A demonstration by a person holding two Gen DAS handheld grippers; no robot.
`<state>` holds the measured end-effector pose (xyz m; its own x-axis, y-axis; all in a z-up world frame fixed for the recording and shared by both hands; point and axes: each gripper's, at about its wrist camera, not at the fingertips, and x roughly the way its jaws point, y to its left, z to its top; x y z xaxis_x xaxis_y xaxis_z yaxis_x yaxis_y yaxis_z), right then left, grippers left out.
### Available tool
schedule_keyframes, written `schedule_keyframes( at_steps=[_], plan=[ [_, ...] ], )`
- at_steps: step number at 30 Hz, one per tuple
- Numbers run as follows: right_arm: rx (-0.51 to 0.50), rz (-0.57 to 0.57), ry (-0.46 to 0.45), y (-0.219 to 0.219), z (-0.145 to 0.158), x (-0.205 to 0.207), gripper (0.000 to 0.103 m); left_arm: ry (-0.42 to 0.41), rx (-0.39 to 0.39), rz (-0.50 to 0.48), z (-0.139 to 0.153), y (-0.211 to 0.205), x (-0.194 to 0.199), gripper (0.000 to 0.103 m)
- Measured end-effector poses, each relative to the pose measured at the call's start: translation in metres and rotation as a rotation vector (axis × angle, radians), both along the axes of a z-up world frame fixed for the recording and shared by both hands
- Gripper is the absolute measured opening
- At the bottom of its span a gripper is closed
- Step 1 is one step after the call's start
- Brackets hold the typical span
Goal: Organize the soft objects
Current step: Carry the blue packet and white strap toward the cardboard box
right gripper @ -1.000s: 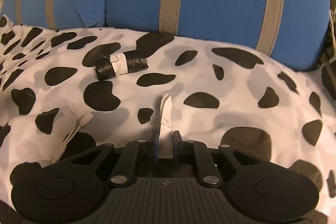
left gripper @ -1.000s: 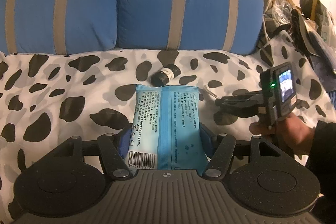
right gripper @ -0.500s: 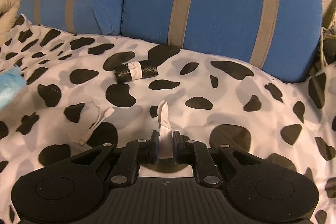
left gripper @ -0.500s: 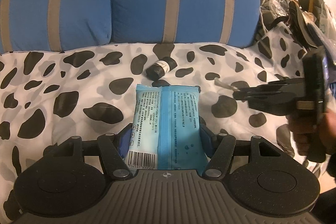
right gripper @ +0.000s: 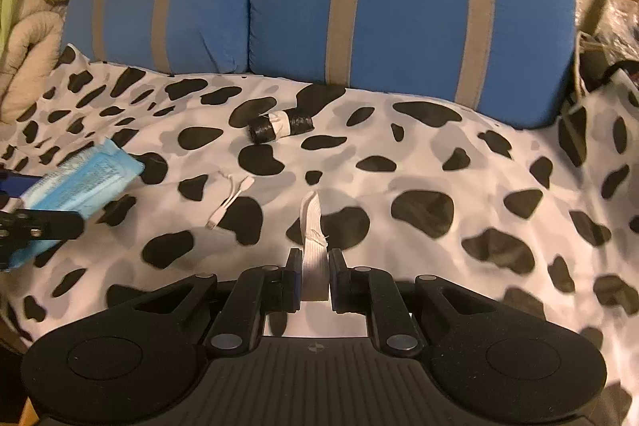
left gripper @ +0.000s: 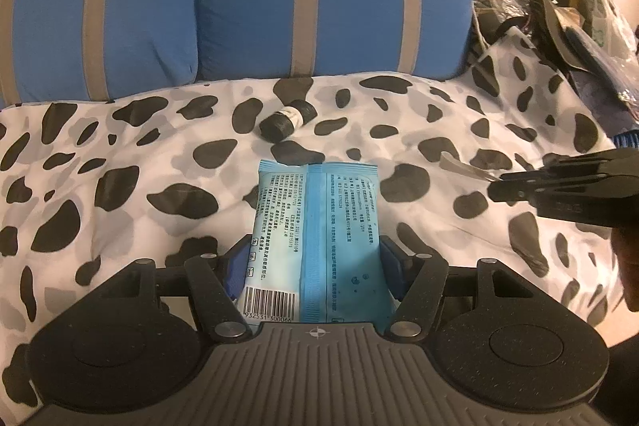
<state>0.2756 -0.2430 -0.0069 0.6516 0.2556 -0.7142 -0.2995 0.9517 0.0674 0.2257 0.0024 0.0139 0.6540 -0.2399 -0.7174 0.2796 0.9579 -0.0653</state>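
Only right wrist view shows white cable (right gripper: pixel 229 200).

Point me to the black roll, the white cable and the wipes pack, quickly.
black roll (right gripper: pixel 261 129): right wrist view, on its dark left half.
white cable (right gripper: pixel 229 200): right wrist view, mid-length of the cord.
wipes pack (left gripper: pixel 317 226): left wrist view, on the pack's centre seam, between the left hand-held gripper's fingers.

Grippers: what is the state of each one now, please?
Left gripper: closed on the blue wipes pack.
Right gripper: closed on the white strap.
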Motion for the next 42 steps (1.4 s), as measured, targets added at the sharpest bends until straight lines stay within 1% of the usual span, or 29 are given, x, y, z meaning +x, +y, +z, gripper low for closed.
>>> schedule_keyframes(
  at_steps=[10, 20, 26, 35, 42],
  plan=[
    [0.043, -0.002, 0.009, -0.008, 0.013, -0.055, 0.016, 0.011, 0.006, -0.017, -0.003, -0.010, -0.034, 0.063],
    [0.077, -0.004, 0.018, -0.008, 0.022, -0.096, 0.016, 0.024, 0.018, -0.036, -0.008, -0.016, -0.077, 0.063],
    [0.077, 0.001, 0.053, -0.003, 0.019, -0.119, 0.016, 0.046, 0.021, -0.030, -0.012, -0.011, -0.100, 0.063],
    [0.065, 0.053, 0.108, 0.010, 0.012, -0.155, 0.016, 0.079, 0.016, -0.046, -0.018, -0.010, -0.131, 0.063],
    [0.054, 0.091, 0.159, 0.018, 0.005, -0.181, 0.016, 0.136, 0.000, -0.046, -0.023, -0.005, -0.149, 0.063]
  ],
)
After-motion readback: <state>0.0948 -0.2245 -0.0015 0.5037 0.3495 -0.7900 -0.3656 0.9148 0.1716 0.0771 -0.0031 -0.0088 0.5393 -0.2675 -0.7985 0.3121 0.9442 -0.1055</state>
